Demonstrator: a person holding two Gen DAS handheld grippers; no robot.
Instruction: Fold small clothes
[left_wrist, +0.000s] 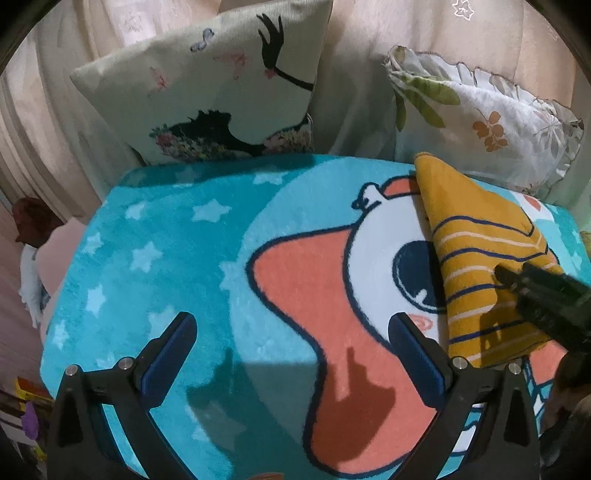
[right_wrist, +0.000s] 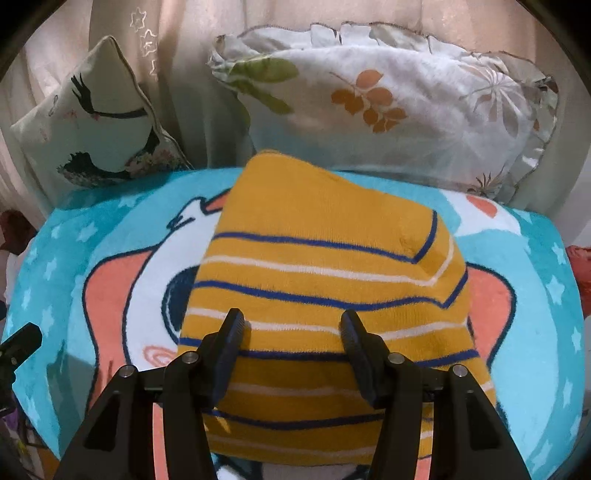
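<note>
Sweater (right_wrist: 325, 295) already compact folded bundle on blanket (right_wrist: 535, 314), near floral pillow (right_wrist: 388, 110). Right gripper (right_wrist: 291, 332) parted over it, gripping nothing; left gripper (left_wrist: 291, 343) wide, empty. Fold looks nearly done.

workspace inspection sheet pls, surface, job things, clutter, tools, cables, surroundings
surface: turquoise star-print blanket with a large cartoon figure in white and coral, spread flat.
job's things: one mustard striped knit garment, folded, lying on the blanket near the floral pillow.
clutter: nothing seen on the blanket besides the garment.
grippers: left tool open, above bare blanket, holding nothing; right tool open, over the garment's near edge, contact cannot be told.
cables: nothing seen.
surroundings: dancer-print cushion and floral ruffled pillow at the far edge, pale curtain behind; blurred items at the left margin.
</note>
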